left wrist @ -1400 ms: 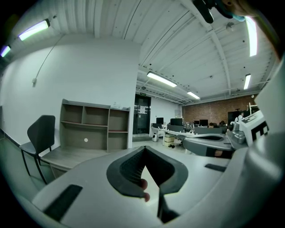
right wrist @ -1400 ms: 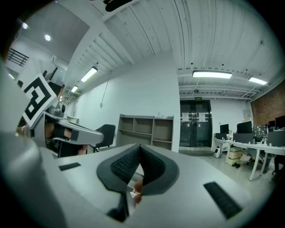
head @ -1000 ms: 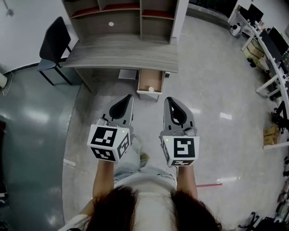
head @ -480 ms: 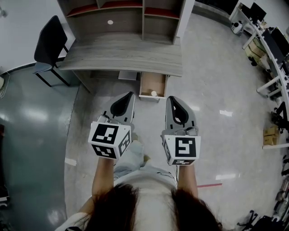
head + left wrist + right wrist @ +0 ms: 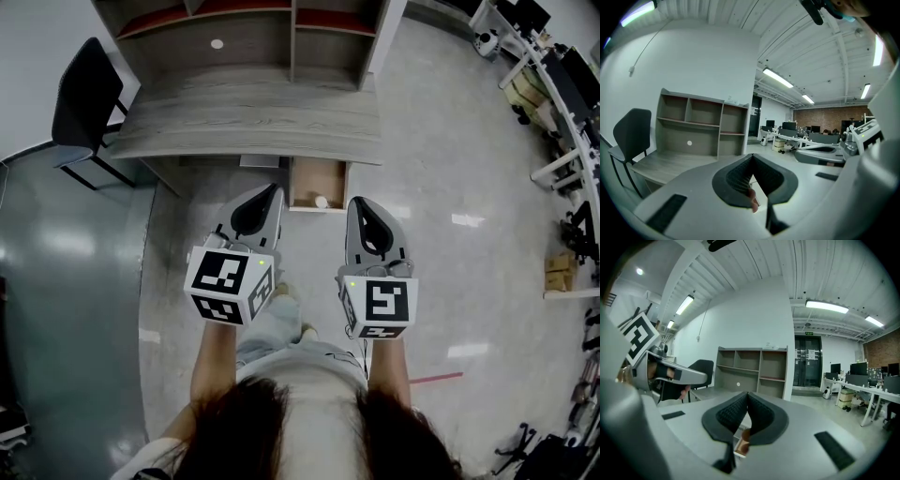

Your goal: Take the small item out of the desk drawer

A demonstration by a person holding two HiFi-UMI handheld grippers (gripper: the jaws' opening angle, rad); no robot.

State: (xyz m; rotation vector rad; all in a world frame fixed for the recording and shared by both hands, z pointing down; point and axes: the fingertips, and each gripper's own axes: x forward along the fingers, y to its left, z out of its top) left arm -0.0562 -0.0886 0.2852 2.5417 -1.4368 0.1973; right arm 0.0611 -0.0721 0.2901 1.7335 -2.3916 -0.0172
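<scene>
Looking down in head view: drawer (image 5: 317, 181) stands open under the table (image 5: 244, 117), with the small white item (image 5: 322, 202) inside near its front. Hovering short of it are left claw (image 5: 270, 191) and right claw (image 5: 358, 202). Left gripper view: jaws closed tip to tip, empty. Right gripper view: same, closed, nothing gripped.

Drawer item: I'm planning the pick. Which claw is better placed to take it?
Marginally the right. In the head view the right claw tips sit slightly nearer the item, which lies at the front of the open drawer, than the left claw. Both are shut, empty, and must open first.
</scene>
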